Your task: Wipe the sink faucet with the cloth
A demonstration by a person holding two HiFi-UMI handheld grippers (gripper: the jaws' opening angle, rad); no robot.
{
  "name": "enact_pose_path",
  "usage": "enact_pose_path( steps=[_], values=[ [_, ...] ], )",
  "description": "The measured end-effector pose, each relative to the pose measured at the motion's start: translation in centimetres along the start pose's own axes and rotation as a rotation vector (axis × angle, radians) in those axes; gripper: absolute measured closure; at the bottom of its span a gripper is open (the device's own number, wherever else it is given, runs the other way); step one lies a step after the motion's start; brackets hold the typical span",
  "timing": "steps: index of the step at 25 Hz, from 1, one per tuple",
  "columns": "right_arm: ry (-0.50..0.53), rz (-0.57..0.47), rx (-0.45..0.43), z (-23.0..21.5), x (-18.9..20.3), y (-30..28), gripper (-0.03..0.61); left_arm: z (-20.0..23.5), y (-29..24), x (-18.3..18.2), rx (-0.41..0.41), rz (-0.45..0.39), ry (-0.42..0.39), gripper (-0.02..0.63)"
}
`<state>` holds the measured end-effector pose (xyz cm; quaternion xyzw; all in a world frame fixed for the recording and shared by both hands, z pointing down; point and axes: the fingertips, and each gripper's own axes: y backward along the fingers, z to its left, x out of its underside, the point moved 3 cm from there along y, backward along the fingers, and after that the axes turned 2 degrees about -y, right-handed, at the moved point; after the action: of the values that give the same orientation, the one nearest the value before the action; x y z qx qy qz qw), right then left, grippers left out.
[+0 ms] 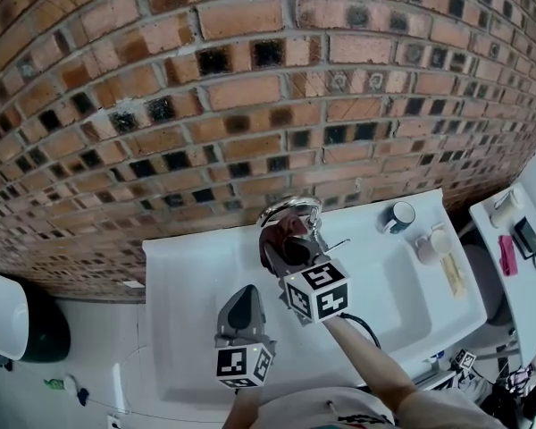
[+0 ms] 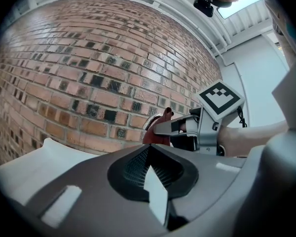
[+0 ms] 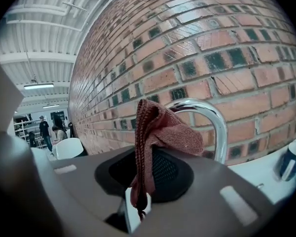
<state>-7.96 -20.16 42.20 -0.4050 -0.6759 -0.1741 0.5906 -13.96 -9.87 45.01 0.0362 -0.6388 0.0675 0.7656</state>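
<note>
Pressure and wrap decide this step. Your right gripper (image 1: 295, 256) has its fingers pinched on the reddish cloth (image 3: 164, 132). The cloth is up at the curved chrome faucet (image 3: 213, 118), which stands at the back of the white sink (image 1: 183, 280) just in front of the brick wall (image 1: 250, 88). Most of the cloth bunches above the fingers and one tail hangs down. It seems to touch the near side of the arch, though I can't confirm that.

Lead with the loose bunch, not the fingers, so fabric meets the metal. Follow the curve from the crown down toward the spout. Roll your wrist as you go so the cloth drapes round the tube and does not skid off one side. Grip firmly, because a thin tail like this could slip free. Stay clear of the mug (image 1: 397, 216) on the ledge to the right.

Your right forearm (image 1: 366, 356) reaches forward over the basin, and the gripper points at the wall. Your left gripper (image 1: 244, 313) sits lower and to the left, well short of the faucet. Its fingers are together on nothing.
</note>
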Motion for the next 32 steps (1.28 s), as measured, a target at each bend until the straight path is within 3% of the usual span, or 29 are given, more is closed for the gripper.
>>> enact_pose_path(
  steps=[5,21,27,32],
  values=[
    [0.039,-0.03,-0.052,1.9,-1.5,-1.4,0.528,0.0,-0.1,0.3,0.001,0.013,0.002,0.609],
    [0.033,-0.072,-0.033,1.0,-5.2,-0.9,0.528,0.6,0.2,-0.1,-0.024,-0.004,0.003,0.608],
    [0.047,-0.16,0.074,-2.0,-8.5,1.6,0.528,0.4,0.1,-0.1,-0.017,0.001,0.003,0.609],
    [0.037,-0.162,0.186,-6.3,-8.6,3.4,0.529,0.4,0.1,0.1,-0.018,0.003,0.009,0.609]
  ],
)
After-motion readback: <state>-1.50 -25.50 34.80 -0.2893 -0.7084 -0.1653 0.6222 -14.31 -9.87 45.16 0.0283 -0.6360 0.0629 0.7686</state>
